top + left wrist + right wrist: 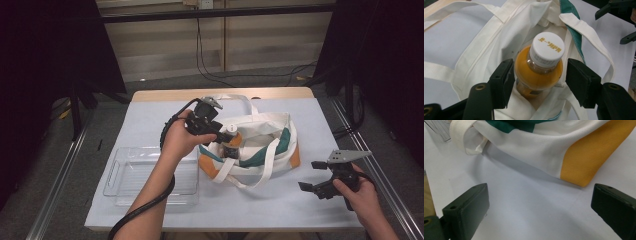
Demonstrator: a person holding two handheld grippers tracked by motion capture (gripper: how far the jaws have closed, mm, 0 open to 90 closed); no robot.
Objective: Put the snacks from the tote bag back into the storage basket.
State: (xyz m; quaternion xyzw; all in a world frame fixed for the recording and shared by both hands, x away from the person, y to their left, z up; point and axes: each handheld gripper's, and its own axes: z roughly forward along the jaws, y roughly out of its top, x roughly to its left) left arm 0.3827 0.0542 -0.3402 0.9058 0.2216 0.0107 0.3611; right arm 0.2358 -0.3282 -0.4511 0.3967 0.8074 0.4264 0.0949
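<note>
One clear plastic bin (150, 175) sat on the left of the table (260, 205). Next to it lay one cloth bag (265, 137) with white, green and orange parts. One juice bottle (541, 67) with a white cap stood inside the bag. The left gripper (539, 80) had its jaws spread on both sides of the bottle, not quite squeezing it. Far right, the right gripper (316, 176) rested near the bag, jaws wide apart, holding nothing.

A clear tray (150, 175) lies on the surface (280, 205); cables (210, 65) trail on the floor beyond the surface.
</note>
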